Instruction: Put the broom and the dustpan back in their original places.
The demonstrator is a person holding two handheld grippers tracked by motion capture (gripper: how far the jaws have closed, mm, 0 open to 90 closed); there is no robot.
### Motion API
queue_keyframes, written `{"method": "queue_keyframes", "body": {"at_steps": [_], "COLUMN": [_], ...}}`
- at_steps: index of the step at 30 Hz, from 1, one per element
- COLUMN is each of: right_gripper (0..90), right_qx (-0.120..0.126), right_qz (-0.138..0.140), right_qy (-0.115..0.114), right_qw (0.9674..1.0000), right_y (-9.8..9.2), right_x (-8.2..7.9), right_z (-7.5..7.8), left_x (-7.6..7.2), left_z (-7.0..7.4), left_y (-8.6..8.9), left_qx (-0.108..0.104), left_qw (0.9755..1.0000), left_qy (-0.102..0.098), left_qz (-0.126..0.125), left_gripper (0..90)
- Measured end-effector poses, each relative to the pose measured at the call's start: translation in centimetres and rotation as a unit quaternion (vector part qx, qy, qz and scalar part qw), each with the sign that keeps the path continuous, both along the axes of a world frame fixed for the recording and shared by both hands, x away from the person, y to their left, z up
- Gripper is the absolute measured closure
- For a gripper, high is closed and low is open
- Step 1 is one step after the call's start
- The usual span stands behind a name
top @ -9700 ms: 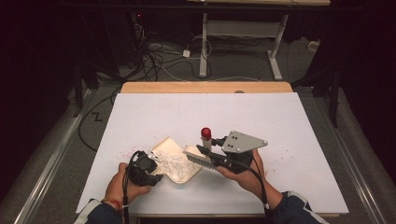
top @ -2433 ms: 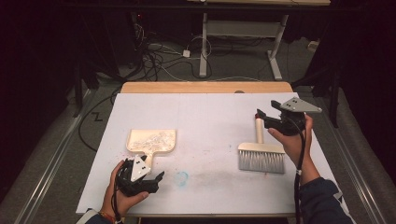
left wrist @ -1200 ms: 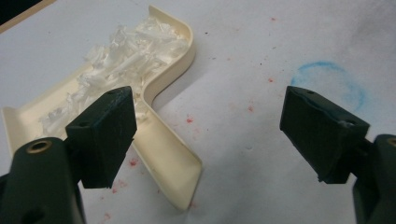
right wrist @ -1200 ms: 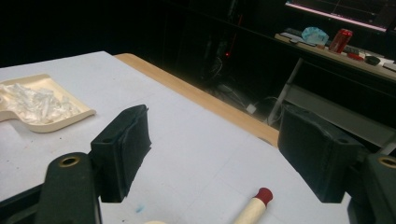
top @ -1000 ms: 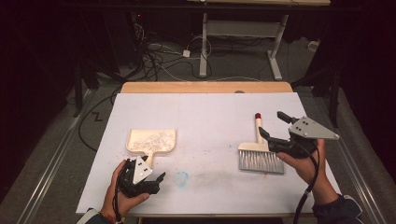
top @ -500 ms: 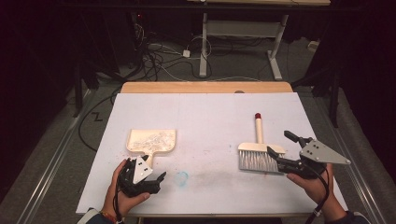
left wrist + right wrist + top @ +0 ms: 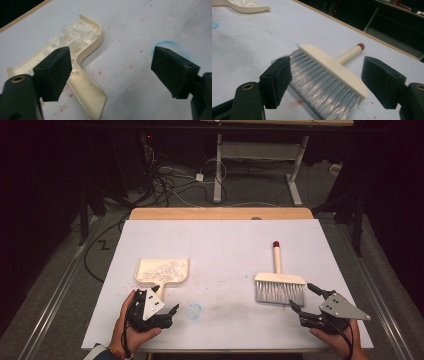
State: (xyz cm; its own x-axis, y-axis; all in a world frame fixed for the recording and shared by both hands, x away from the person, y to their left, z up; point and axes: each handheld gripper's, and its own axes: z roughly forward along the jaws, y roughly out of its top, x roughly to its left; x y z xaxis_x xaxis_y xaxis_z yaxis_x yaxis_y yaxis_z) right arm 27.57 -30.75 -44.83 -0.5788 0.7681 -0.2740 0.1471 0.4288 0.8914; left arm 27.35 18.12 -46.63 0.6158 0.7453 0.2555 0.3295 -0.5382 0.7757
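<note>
On the white table (image 7: 220, 245), both tools lay set down and both grippers stood empty.

Left gripper (image 7: 159, 312): sat at 7 o'clock on the table, jaws spread wide, gripping nothing; in its own view (image 7: 110, 75) it looked past the dustpan's handle.

Right gripper (image 7: 306, 297): sat at 5 o'clock, jaws parted and empty, just short of the bristles; its own view (image 7: 325, 82) looked straight at the brush.

Dustpan (image 7: 162, 271): lay at 9 o'clock, just beyond the left gripper, handle pointing back at it; one counted. Cream plastic, likely light and stiff, best taken by the flat handle (image 7: 86, 92) and kept level.

Shreds (image 7: 72, 32): one loose heap of clear bits in the pan; probably feather-light and quick to spill if tipped.

Brush (image 7: 279, 282): lay at 4 o'clock, flat, bristles toward the person; one counted. Soft grey bristles (image 7: 322, 82) would give under a squeeze; the round, red-capped handle (image 7: 349, 53) looked the firm hold, possibly slick.

Grippers: two counted.

Marks: one blue smudge (image 7: 194, 310), scattered red specks.
</note>
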Motion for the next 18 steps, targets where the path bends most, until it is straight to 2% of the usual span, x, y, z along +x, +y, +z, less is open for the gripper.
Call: {"method": "queue_keyframes", "body": {"at_steps": [2, 18], "right_gripper": [23.6, 22.8], "right_qx": [0.001, 0.005], "right_qz": [0.001, 0.0], "right_qy": [-0.003, 0.0], "right_qw": [1.0, 1.0], "right_y": [0.22, 0.1], "right_x": [-0.14, 0.1], "right_z": [0.14, 0.12], "left_x": [0.05, 0.42], "left_z": [0.02, -0.12], "left_y": [0.1, -0.13], "left_qx": [-0.007, -0.003], "left_qw": [1.0, 1.0], "left_qy": [-0.002, 0.001], "left_qz": [0.002, 0.004], "left_gripper": [15.7, 15.7]}}
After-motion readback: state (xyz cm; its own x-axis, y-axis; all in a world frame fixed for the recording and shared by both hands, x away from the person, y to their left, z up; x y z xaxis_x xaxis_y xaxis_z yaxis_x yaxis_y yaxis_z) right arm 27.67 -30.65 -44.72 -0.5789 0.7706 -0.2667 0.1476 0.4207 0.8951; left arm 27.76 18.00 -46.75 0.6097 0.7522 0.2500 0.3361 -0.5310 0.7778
